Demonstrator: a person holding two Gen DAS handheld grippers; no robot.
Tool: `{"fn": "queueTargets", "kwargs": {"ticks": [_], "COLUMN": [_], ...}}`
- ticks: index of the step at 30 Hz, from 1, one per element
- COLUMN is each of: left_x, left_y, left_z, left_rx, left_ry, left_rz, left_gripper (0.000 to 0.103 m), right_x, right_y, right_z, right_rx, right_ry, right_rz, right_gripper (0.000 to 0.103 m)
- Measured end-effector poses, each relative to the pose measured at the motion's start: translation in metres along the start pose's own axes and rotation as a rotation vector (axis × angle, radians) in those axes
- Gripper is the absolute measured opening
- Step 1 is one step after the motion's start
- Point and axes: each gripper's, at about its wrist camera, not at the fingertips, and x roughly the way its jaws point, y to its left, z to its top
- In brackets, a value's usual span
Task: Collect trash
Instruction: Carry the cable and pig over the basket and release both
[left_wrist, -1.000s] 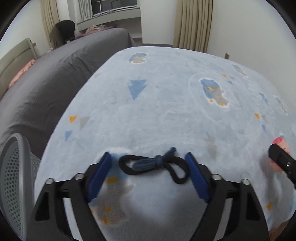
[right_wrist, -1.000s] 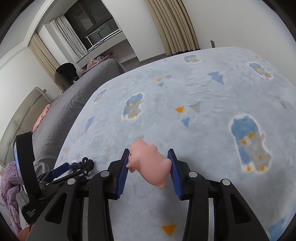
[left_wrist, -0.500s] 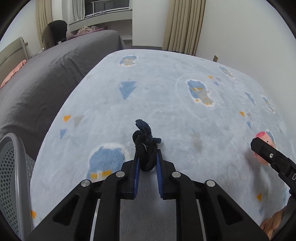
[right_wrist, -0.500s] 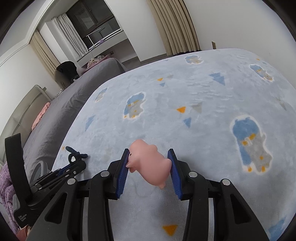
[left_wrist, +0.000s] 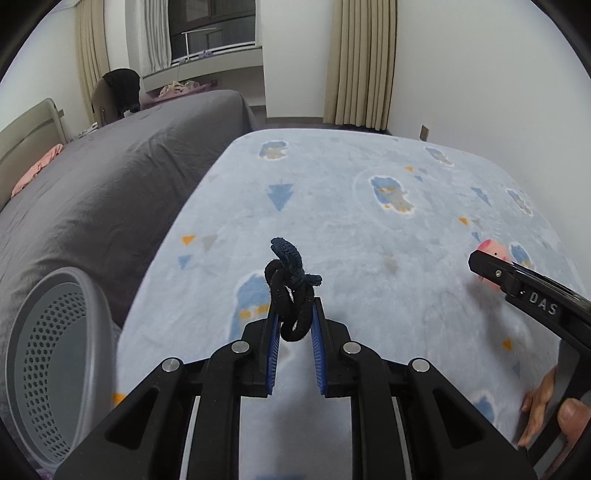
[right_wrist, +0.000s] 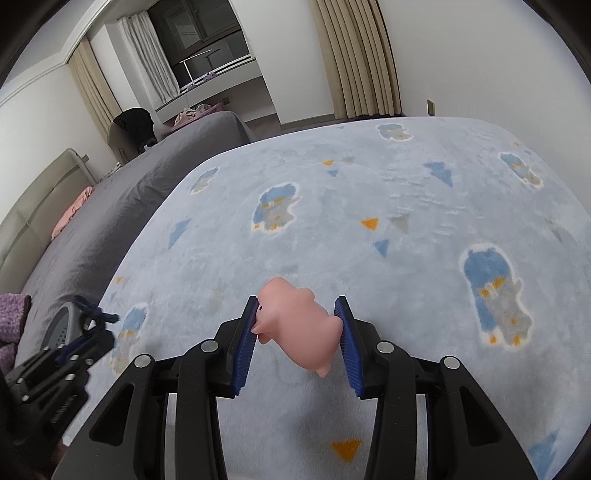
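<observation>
Left gripper (left_wrist: 294, 325) clamps dark knotted cord (left_wrist: 290, 291) above blanket (left_wrist: 369, 229).

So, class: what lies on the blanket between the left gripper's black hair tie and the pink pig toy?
Nothing: in the left wrist view, only bare printed blanket separates the hair tie from the pig toy.

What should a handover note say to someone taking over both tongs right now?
Left tongs: shut on the dark knotted cord, lifted off the blue blanket.
Right tongs: shut on the pink toy pig, above the blanket.
Grey perforated basket: lower left of the left view, beside the grey bed.
Done: both items picked up.
Left: drop each, probably into the basket.
</observation>
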Motion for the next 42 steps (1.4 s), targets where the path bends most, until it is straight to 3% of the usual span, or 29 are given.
{"fn": "queueTargets", "kwargs": {"ticks": [5,13,24,34,42], "left_x": [-0.025,-0.061,-0.102,-0.102,-0.083], "left_y": [0.027,0.082,0.173,0.223,0.249], "left_z": [-0.006,-0.020,-0.048,-0.065,-0.072], "left_rx": [-0.009,-0.017,-0.130,-0.216,-0.240], "left_ry": [-0.028,-0.074,-0.081,-0.065,-0.019], "left_rz": [0.020,0.136,0.255,0.328,0.301], "left_gripper": [0.016,0.016,0.016,0.016,0.016], "right_x": [-0.010,-0.023,-0.034,-0.032,-0.006], "right_y": [0.012,0.058,0.169,0.253,0.287], "right_z": [-0.004,-0.011,-0.043,-0.058,-0.059], "right_rx": [-0.025,-0.099,-0.246,-0.353,-0.395], "right_ry": [-0.012,-0.027,0.022,0.055,0.096], "right_rz": [-0.010,0.011,0.174,0.272,0.286], "right_gripper": [0.040,0.040,0.040,0.040,0.040]}}
